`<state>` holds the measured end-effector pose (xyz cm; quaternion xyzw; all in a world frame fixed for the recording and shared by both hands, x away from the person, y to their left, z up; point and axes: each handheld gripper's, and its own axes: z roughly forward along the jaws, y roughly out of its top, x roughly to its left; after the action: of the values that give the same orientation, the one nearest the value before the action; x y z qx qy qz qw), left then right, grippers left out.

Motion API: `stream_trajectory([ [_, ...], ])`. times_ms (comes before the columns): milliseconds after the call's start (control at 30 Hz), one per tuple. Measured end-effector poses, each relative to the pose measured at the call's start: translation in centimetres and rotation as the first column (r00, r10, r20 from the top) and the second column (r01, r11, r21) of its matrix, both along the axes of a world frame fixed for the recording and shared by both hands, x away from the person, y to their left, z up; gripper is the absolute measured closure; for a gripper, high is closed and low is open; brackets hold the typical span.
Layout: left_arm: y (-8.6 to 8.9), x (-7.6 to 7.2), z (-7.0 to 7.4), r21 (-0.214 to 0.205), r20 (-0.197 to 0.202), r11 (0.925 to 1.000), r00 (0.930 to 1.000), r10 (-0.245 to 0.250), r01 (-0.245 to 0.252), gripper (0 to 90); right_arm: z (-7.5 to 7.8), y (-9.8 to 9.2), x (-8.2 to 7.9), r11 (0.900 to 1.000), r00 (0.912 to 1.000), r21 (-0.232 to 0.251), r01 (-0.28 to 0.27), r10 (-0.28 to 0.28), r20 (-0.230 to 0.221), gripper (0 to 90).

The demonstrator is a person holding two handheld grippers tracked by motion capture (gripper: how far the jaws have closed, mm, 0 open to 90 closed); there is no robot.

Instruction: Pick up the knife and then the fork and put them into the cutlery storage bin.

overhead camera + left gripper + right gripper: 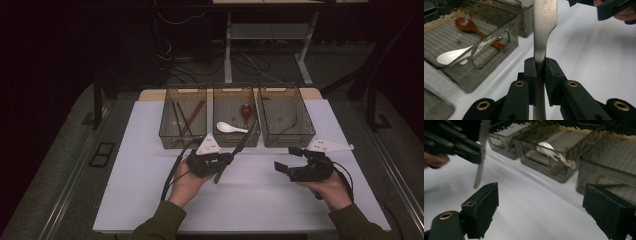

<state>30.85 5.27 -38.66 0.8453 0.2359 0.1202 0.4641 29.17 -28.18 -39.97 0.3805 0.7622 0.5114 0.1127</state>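
Knife clamped in left hand-held gripper over white table; right hand-held gripper open.

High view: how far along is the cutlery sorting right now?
Looks done: chopsticks lie in the left bin, and a white spoon and a wooden spoon in the middle bin. In hand: the left gripper is shut on a metal utensil, held above the table in front of the middle bin. The right gripper is open and empty. Left: binning that utensil.
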Motion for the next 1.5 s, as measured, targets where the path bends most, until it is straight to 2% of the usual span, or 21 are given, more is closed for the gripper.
stream_trajectory([
  [167, -0.5, -0.1, 0.0, -0.028, 0.013, 0.9984, 0.9987, 0.049, -0.049, 79.7, 1.1, 1.2, 0.8, 0.9993, 0.9996, 0.025, -0.028, 0.028, 0.003, 12.4],
  [400, -1.5, -0.1, 0.0, -0.049, 0.031, 0.9949, 0.9955, 0.09, -0.088, 79.7, 1.9, 2.6, 2.3, 0.996, 0.9981, 0.064, -0.062, 0.062, 0.003, 14.0],
  [667, -2.2, -0.3, -0.3, -0.051, 0.045, 0.9937, 0.9938, 0.102, -0.1, 79.7, 3.0, 4.7, 3.4, 0.9899, 0.9951, 0.101, -0.099, 0.098, 0.016, 18.0],
  [900, -2.3, -0.3, -0.3, -0.051, 0.053, 0.9936, 0.9932, 0.104, -0.101, 79.6, 3.0, 6.4, 4.1, 0.9792, 0.9878, 0.13, -0.156, 0.155, 0.013, 37.6],
  [1067, -2.2, -0.4, -0.2, -0.06, 0.061, 0.9929, 0.9924, 0.107, -0.103, 79.7, 2.7, 7.4, 4.5, 0.9717, 0.9811, 0.143, -0.188, 0.193, -0.02, 53.9],
  [1233, -2.3, -0.4, -0.3, -0.06, 0.063, 0.9929, 0.9922, 0.107, -0.103, 79.6, 2.4, 8.0, 4.8, 0.9665, 0.9762, 0.152, -0.207, 0.214, -0.033, 67.9],
  [1400, -2.3, -0.5, -0.3, -0.058, 0.072, 0.9937, 0.9924, 0.1, -0.096, 79.6, 2.4, 8.3, 4.9, 0.9638, 0.9751, 0.162, -0.212, 0.22, -0.031, 79.1],
  [1500, -2.3, -0.5, -0.3, -0.059, 0.076, 0.9936, 0.992, 0.101, -0.097, 79.6, 2.4, 8.3, 5.0, 0.9626, 0.9753, 0.171, -0.21, 0.219, -0.031, 80.8],
])
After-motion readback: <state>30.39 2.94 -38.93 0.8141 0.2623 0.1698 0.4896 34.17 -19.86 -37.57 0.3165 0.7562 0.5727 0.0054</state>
